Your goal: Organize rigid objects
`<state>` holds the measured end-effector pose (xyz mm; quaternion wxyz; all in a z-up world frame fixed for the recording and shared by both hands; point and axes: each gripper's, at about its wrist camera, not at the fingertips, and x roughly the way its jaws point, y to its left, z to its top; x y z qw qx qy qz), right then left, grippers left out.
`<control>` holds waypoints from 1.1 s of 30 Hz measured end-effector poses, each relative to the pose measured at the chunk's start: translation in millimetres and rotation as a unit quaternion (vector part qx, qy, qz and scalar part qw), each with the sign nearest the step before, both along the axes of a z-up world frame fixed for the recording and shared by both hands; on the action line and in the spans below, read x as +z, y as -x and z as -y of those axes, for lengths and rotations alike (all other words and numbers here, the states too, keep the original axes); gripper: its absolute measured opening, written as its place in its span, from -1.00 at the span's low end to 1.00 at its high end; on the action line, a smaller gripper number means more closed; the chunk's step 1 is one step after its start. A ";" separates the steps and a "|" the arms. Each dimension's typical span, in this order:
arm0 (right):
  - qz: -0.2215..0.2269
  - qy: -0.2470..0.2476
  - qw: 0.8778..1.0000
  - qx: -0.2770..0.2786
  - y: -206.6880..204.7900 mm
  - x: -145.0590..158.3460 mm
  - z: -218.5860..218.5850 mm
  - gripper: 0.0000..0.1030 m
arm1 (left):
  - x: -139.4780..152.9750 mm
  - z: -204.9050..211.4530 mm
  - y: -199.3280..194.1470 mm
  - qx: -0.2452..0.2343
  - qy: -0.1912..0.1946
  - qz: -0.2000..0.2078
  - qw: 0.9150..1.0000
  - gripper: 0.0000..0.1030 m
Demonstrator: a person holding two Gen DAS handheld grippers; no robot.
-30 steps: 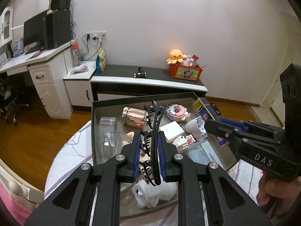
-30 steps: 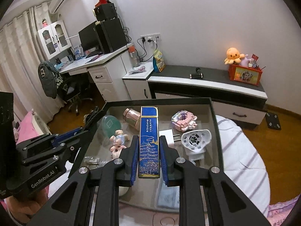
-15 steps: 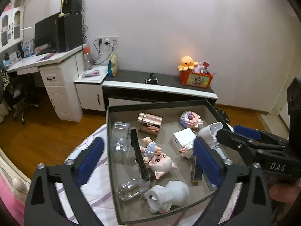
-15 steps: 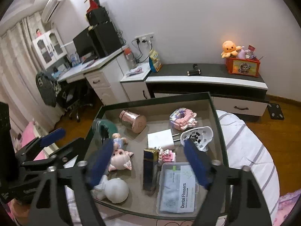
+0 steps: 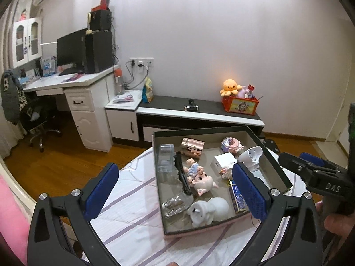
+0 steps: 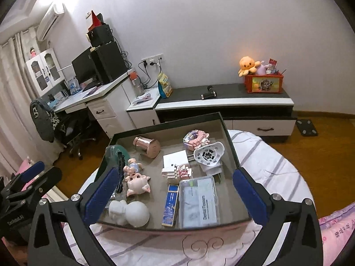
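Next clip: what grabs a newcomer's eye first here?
The dark-walled tray on the striped bedding, crowded with trinkets: a big-headed pig doll left of centre, a white animal figure at the near edge, a blue box beside a clear floss case. Both grippers frame it, left gripper and right gripper empty, wide apart.

Left tongs (image 5: 175,191) wide; right tongs (image 6: 172,196) opening, empty.
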<state>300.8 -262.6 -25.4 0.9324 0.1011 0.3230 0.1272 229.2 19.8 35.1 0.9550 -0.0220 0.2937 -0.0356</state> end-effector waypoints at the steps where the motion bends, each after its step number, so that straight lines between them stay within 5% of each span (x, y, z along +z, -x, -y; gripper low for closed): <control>1: 0.003 0.001 1.000 0.000 5.7 2.0 -0.9 1.00 | 0.9 -0.4 4.2 0.000 0.000 0.001 1.000 1.00; 16: 0.041 0.048 0.998 -0.020 101.5 23.7 0.7 1.00 | 5.3 2.1 79.0 -0.001 0.011 0.002 1.000 1.00; 33: 0.073 0.065 0.995 -0.024 158.0 34.5 0.5 1.00 | 9.9 10.6 143.6 0.023 0.000 0.018 1.000 1.00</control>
